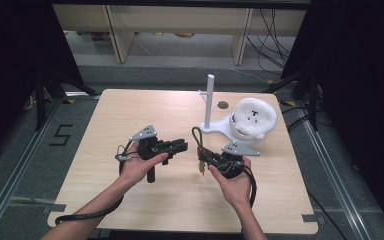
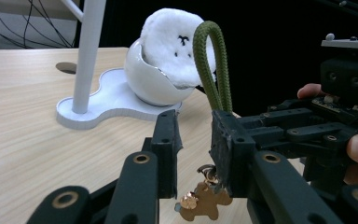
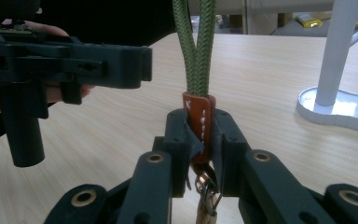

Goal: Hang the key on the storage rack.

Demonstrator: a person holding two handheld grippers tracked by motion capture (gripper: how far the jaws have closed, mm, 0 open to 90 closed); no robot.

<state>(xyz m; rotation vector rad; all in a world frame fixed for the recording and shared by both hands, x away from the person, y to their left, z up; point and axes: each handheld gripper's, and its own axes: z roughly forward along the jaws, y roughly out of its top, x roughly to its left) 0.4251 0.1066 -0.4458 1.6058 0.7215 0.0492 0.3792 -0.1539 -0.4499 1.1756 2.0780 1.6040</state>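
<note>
Black "5" marked on the floor

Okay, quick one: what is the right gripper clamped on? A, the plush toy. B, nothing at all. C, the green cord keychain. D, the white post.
C: the right gripper pinches the keychain by its leather tab, with the cord loop standing up above its jaws.

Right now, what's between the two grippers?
In the high view, bare table separates the left gripper from the right gripper, which clamps the green cord keychain.
</note>
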